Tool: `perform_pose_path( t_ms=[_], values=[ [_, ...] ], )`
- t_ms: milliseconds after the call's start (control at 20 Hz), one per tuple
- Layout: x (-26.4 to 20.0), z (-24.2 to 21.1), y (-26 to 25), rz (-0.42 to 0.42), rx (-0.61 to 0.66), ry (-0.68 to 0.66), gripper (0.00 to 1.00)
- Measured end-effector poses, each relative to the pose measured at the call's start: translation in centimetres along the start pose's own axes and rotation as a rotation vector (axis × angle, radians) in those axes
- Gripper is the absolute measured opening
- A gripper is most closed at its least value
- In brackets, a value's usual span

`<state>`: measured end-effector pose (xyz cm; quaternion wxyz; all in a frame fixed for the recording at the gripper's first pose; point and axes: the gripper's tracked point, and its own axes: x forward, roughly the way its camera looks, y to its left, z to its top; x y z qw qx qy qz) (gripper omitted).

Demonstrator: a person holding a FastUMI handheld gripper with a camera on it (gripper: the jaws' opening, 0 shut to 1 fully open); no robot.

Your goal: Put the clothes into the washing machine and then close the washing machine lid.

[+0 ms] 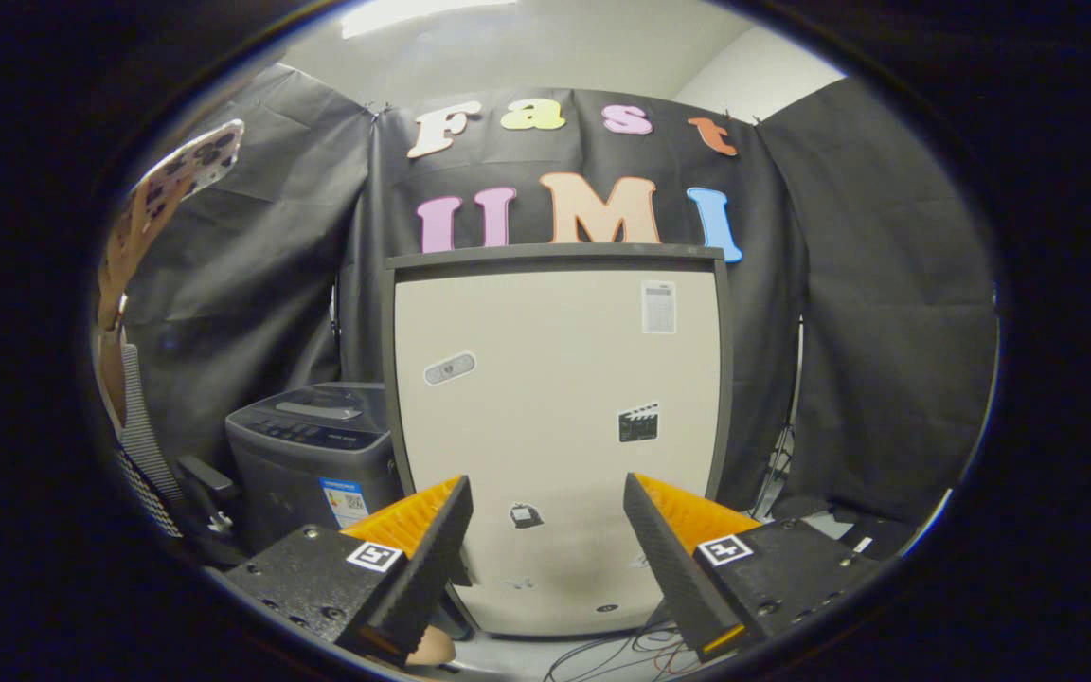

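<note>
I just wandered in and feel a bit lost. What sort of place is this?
It looks like a small recording booth staged as a home laundry corner. Black cloth hangs as walls around a washing machine and a pale fridge dotted with stickers. The hand-held gripper is open, with the fridge beyond its fingers.

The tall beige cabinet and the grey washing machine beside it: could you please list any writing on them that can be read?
No text can be read.
White sticker high on the tall beige cabinet: print too small.
Oval sticker and clapperboard sticker: no legible words.
Blue-and-white label on the grey washing machine: too small.
Control panel markings: blurred.
The open gripper, holding nothing, points at the cabinet.
</note>
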<state>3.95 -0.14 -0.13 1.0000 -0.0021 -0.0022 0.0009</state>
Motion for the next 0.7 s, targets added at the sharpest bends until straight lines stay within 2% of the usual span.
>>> perform_pose_path(
  t_ms=[700],
  values=[
    [-0.02,0.02,-0.13,-0.008,0.001,0.001,0.97]
  ],
)
